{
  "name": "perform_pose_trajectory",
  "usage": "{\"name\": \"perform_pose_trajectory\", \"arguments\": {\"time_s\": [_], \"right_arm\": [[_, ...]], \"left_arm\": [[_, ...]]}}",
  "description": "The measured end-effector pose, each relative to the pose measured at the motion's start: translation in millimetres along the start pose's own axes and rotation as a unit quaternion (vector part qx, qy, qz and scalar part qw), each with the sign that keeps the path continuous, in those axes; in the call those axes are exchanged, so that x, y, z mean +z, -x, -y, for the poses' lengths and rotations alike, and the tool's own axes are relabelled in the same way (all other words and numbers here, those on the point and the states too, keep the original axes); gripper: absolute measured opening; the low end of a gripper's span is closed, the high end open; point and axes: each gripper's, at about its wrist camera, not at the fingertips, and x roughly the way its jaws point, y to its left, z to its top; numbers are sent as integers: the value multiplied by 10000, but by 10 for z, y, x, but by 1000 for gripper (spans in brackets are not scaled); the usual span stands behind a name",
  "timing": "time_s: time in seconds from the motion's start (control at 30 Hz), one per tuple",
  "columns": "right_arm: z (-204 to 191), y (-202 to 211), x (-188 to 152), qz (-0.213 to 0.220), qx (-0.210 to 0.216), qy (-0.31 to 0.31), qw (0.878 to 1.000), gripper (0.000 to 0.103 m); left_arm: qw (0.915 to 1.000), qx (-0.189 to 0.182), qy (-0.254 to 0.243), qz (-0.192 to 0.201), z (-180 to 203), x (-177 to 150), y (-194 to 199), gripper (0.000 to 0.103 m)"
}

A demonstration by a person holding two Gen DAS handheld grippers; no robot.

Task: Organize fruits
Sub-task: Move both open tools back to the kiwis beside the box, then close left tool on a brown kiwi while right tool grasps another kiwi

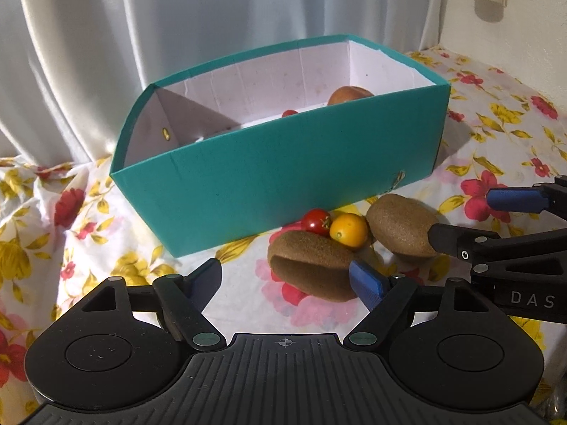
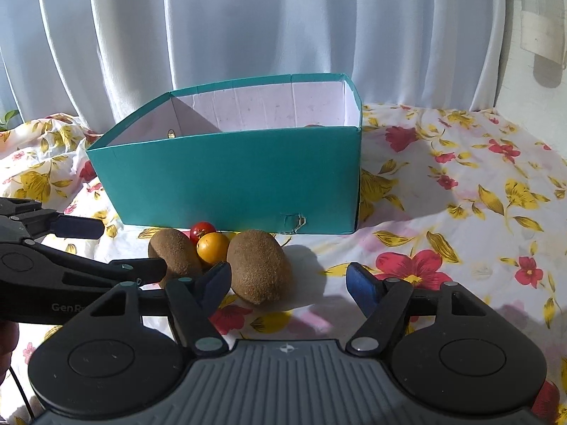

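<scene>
- Left wrist view: the left gripper (image 1: 287, 279) stands spread and holds nothing. Its right blue pad is just beside the near brown fuzzy kiwi (image 1: 310, 264); I cannot tell if they touch.
- At about 1 o'clock from that kiwi sit a small red cherry tomato (image 1: 316, 220) and a round yellow-orange tomato (image 1: 349, 230), with a second brown kiwi (image 1: 402, 225) at 2 o'clock, all close against the teal cardboard box (image 1: 269, 184).
- The box already holds a brownish fruit (image 1: 349, 95) (and a red one).
- Right wrist view: the right gripper (image 2: 287, 283), spread and empty, frames the larger kiwi (image 2: 260, 265).
- Judgement: a pick-up approach is in hand; next, close on a kiwi, then lift over the box's near rim.
- The flower-print cloth (image 2: 443, 212) on the table lies open at 3 o'clock; the left gripper's arm crowds 9 o'clock.
</scene>
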Motion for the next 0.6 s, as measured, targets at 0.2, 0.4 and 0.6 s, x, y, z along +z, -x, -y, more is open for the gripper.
{"name": "perform_pose_trajectory", "arguments": {"time_s": [0.2,0.4,0.6], "right_arm": [[5,-91,75,-115,87,-86,9999,63],[12,-151,104,-291,103,20,9995,62],[30,-198,34,-433,218,-45,9988,59]], "left_arm": [[9994,-241,192,-137,-60,55,-138,85],[9992,-363,142,-81,-84,23,-142,85],[9987,-504,118,11,-115,2,-167,85]]}}
